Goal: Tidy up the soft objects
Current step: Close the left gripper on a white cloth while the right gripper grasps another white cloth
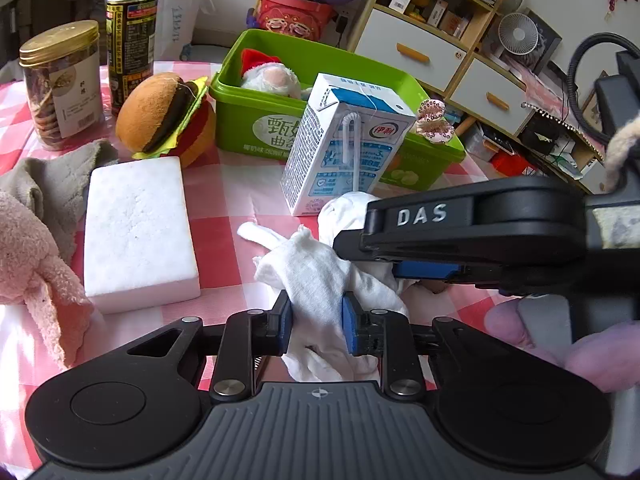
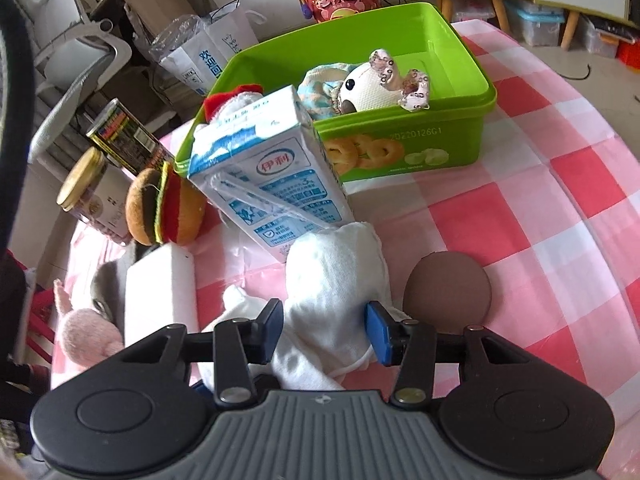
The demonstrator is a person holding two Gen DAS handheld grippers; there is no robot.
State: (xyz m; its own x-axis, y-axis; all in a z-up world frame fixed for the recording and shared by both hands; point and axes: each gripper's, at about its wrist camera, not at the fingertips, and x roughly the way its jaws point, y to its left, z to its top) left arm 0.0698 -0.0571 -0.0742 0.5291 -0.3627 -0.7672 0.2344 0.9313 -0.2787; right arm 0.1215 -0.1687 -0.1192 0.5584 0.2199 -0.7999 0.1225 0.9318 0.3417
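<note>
1. Beside the milk carton (image 1: pixel 340 140), on a pink-and-white checked tablecloth (image 2: pixel 540 208), a crumpled white cloth (image 1: pixel 320 276) lies with both claws on it.
2. Left gripper (image 1: pixel 316 322) has its blue-padded jaws pressed onto a bunched fold of the white cloth, the fabric pinched between them.
3. Right gripper (image 2: pixel 326 330) straddles the other end of the same cloth, its jaws wider apart, with the fabric filling the gap and touching both pads; whether it is clamped tight cannot be told.
4. Behind the carton stands a green plastic box (image 1: pixel 256 120) holding a Santa plush (image 1: pixel 272 76) and a white toy with sequinned ears (image 2: pixel 380 84).
5. Left of the carton, as the left wrist camera sees it, a plush hamburger (image 1: pixel 166 116) sits just beside the green box, with a white foam block (image 1: pixel 138 228) in front of it.
6. Farther left of the carton lie a grey towel (image 1: pixel 52 184) and a pink plush (image 1: pixel 36 264), near a biscuit jar (image 1: pixel 62 80) and a dark can (image 1: pixel 130 44).
7. Right of the white cloth, a brown round disc (image 2: pixel 446 292) rests flat on the tablecloth.
</note>
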